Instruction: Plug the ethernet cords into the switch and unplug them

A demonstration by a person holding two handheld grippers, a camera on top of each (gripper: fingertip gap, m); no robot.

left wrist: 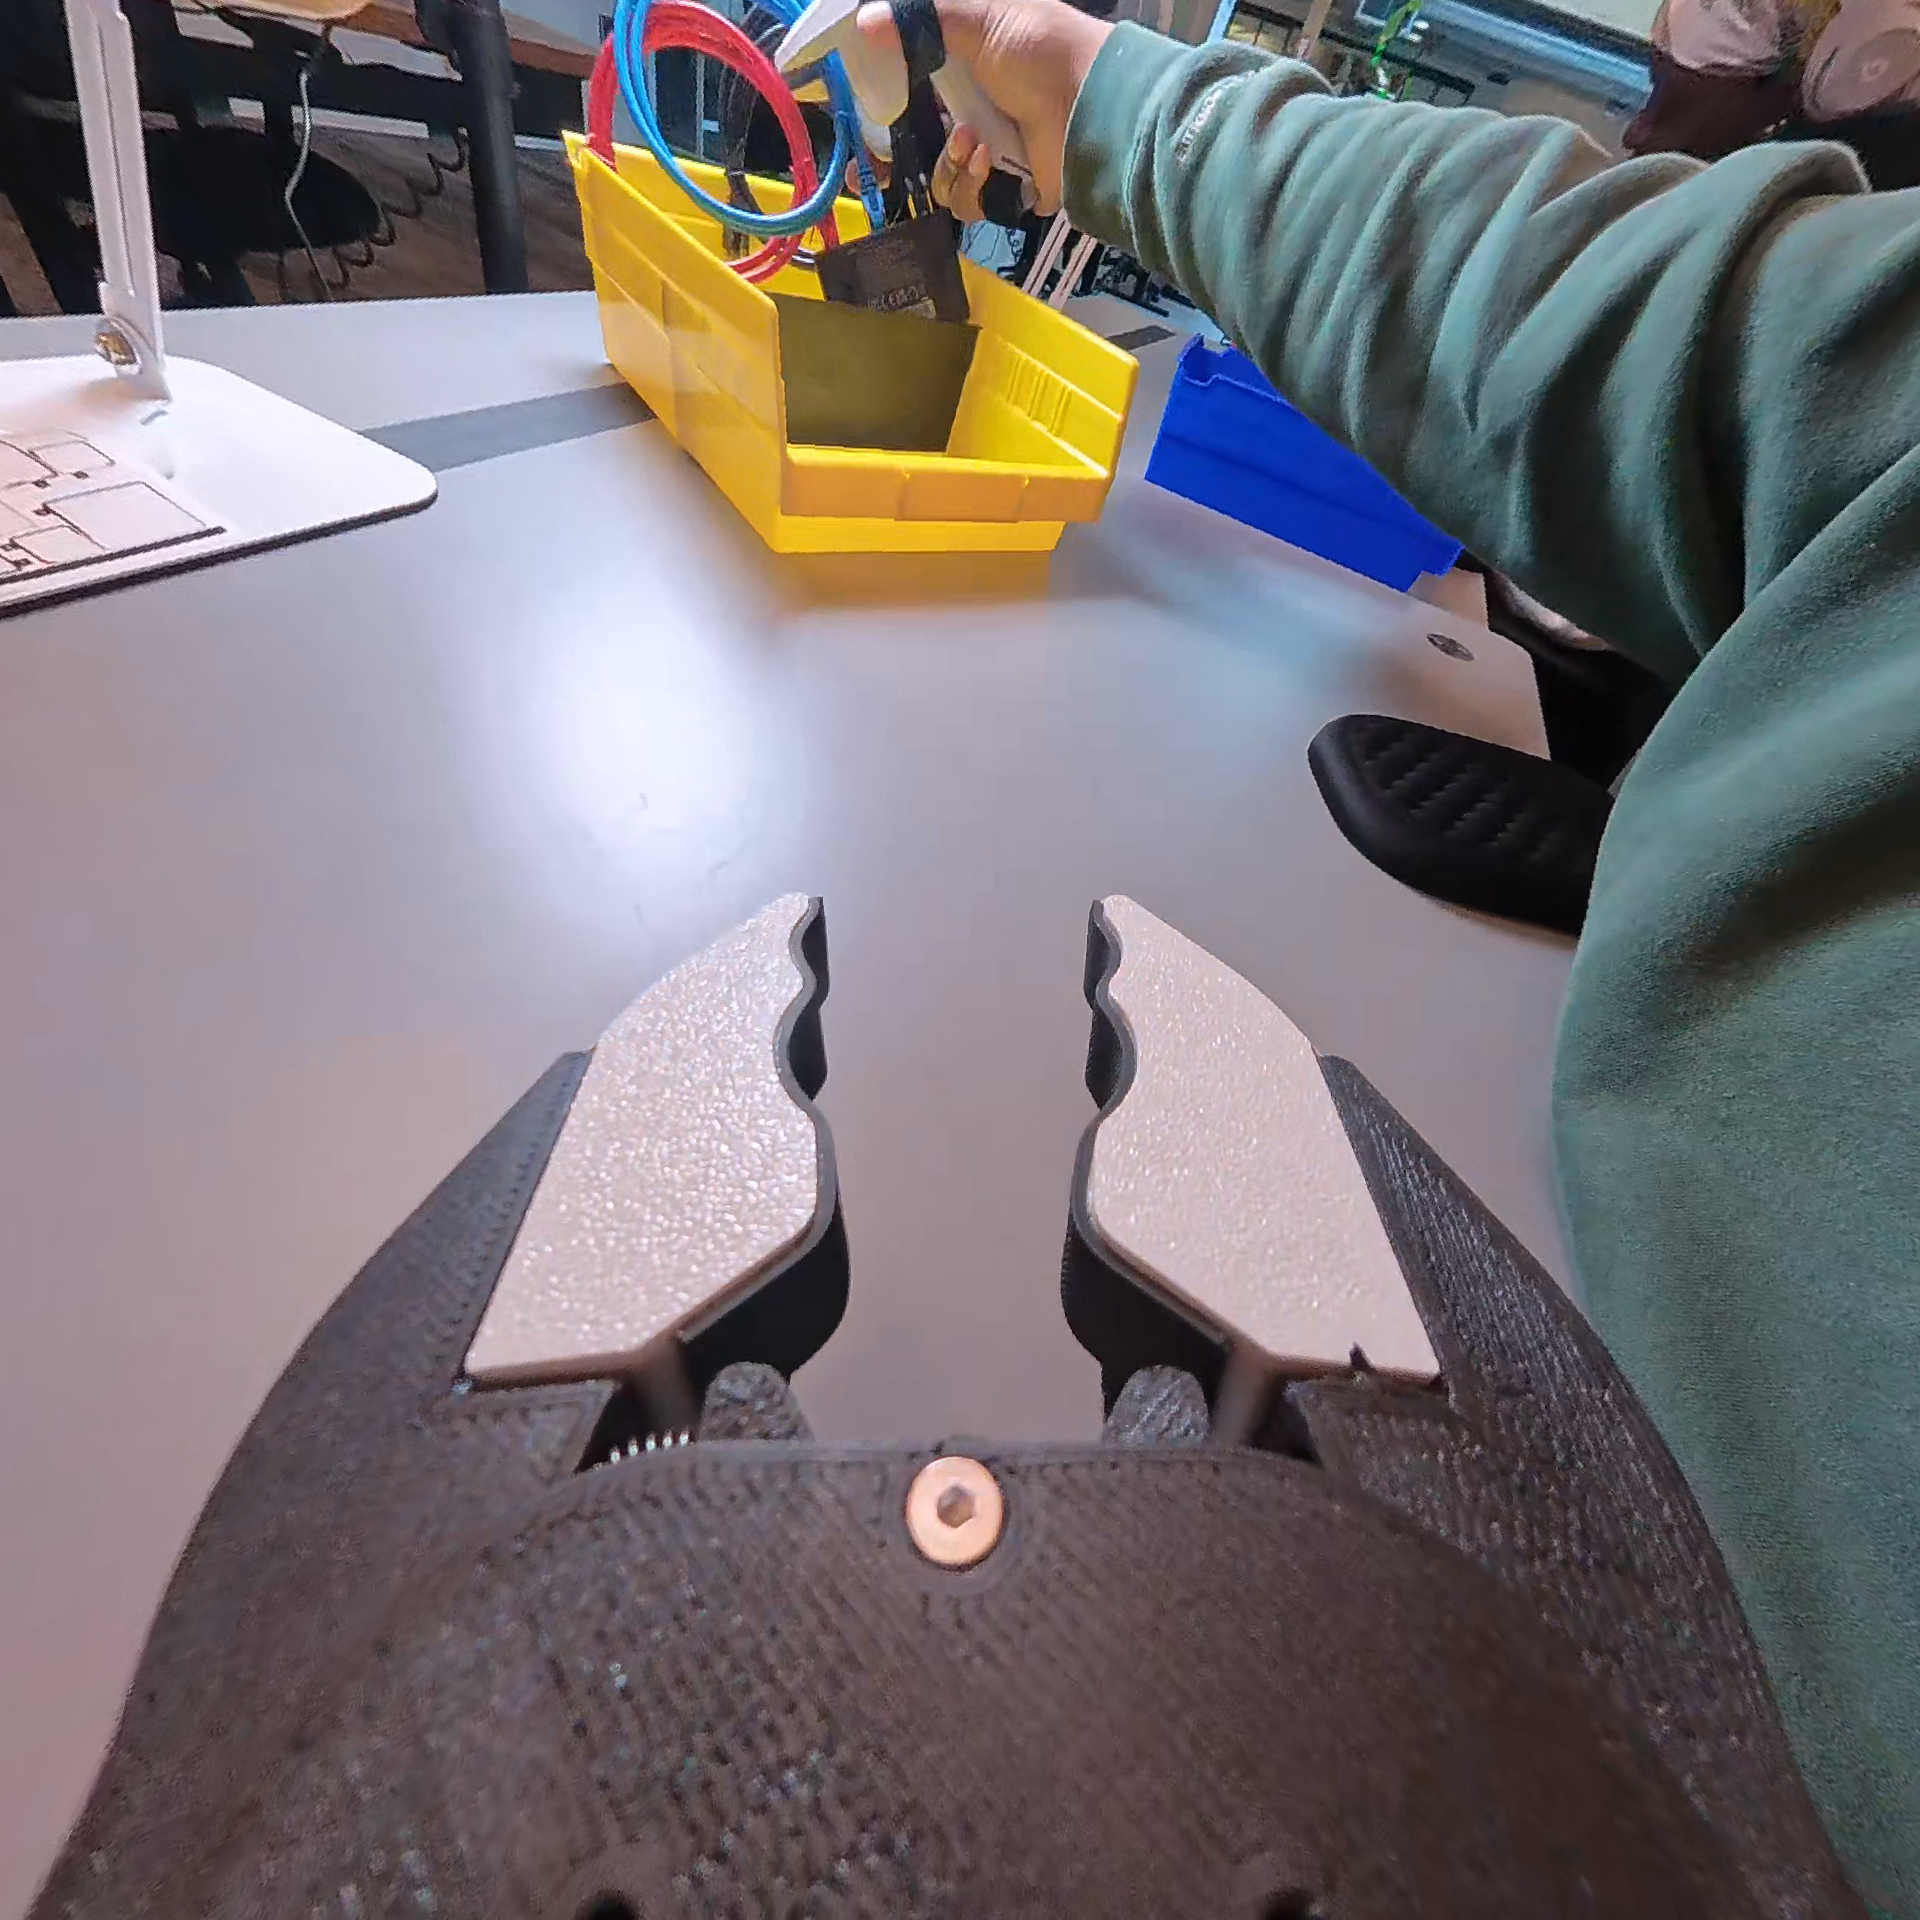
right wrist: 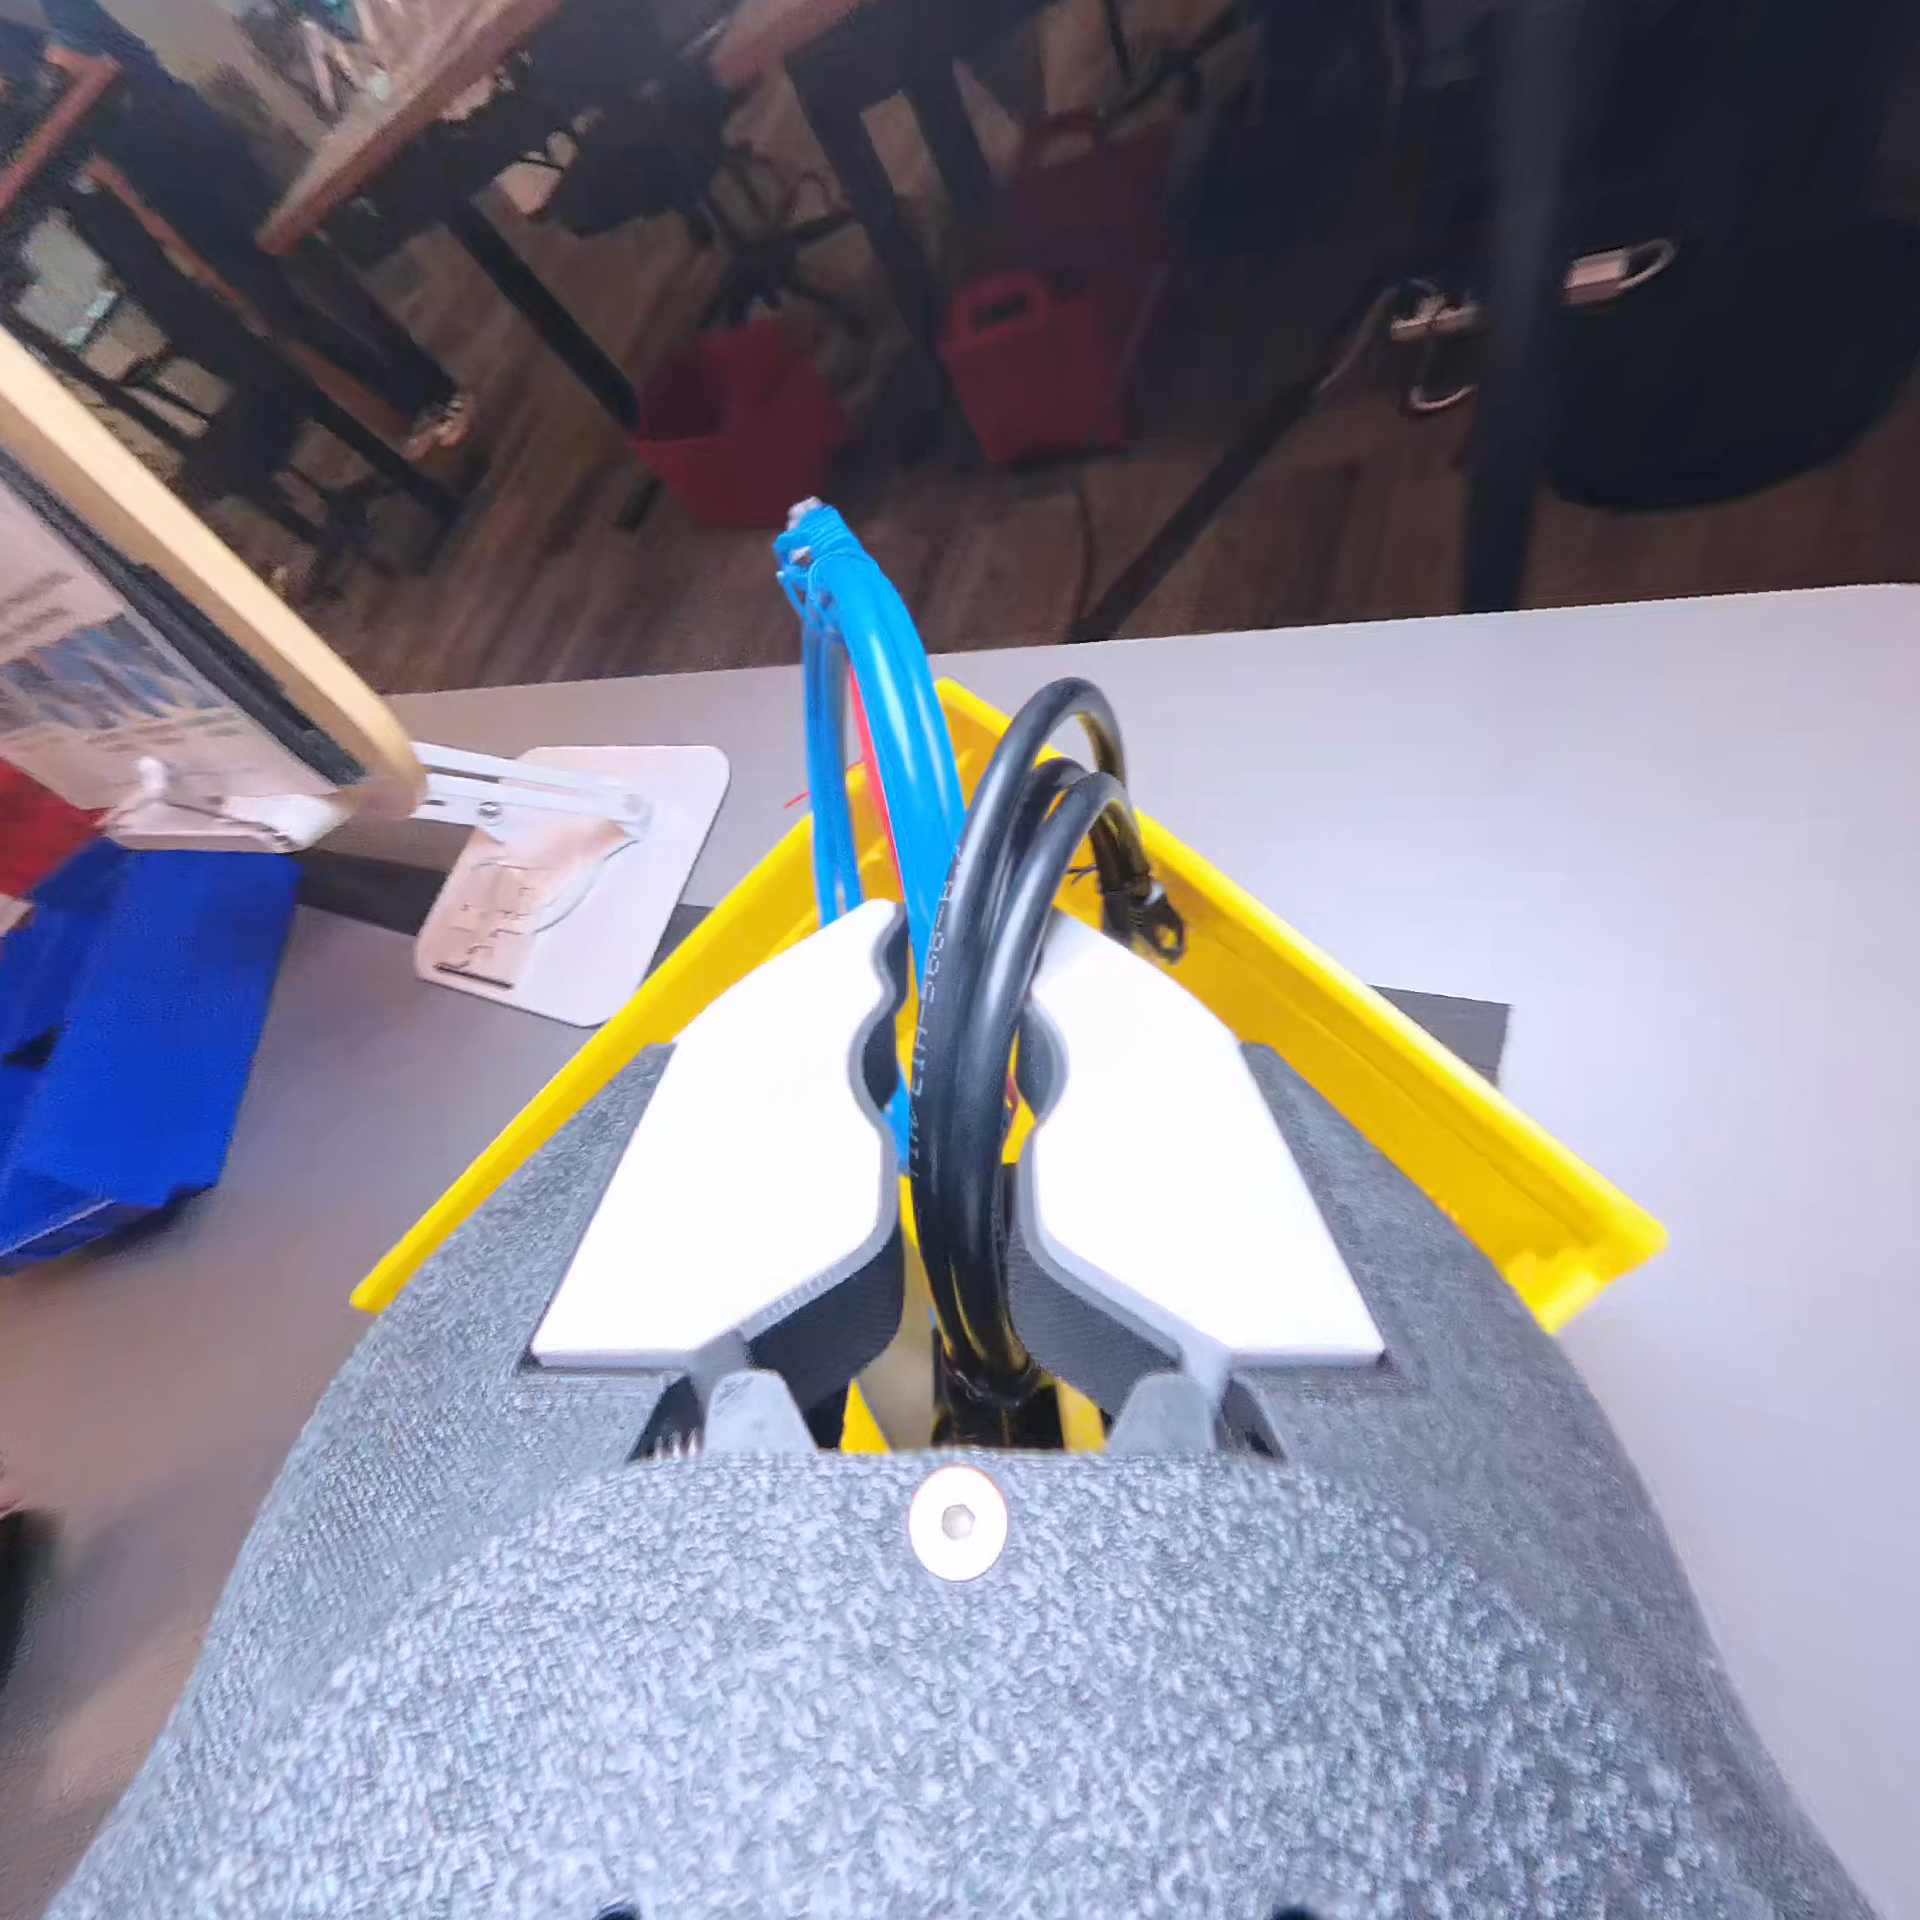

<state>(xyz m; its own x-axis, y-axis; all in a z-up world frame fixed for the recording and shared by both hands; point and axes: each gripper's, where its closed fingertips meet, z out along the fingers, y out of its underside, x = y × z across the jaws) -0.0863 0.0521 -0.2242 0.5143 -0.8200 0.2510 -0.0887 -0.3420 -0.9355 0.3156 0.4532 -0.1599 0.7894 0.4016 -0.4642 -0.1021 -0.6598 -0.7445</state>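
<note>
In the left wrist view my left gripper [left wrist: 956, 925] is open and empty, low over the grey table [left wrist: 520, 831]. Far ahead, my right gripper [left wrist: 883, 114], held by a hand, hangs over the yellow bin [left wrist: 935, 488]. It holds looped blue [left wrist: 665, 125] and red cords [left wrist: 769, 114], and a black switch [left wrist: 894, 268] dangles below them above the bin. In the right wrist view my right gripper [right wrist: 966, 925] is shut on a black cord [right wrist: 966, 1039] and a blue cord [right wrist: 883, 707], with a sliver of red behind. The switch is hidden there.
A blue bin [left wrist: 1278, 468] sits right of the yellow bin; it also shows in the right wrist view [right wrist: 135, 1018]. A white stand on a white base plate [left wrist: 208, 457] is at the left. A green-sleeved arm [left wrist: 1558, 364] crosses the right side. A black armrest [left wrist: 1455, 810] lies at the table's right edge. Spacing between my two grippers at the tips: around 60 cm.
</note>
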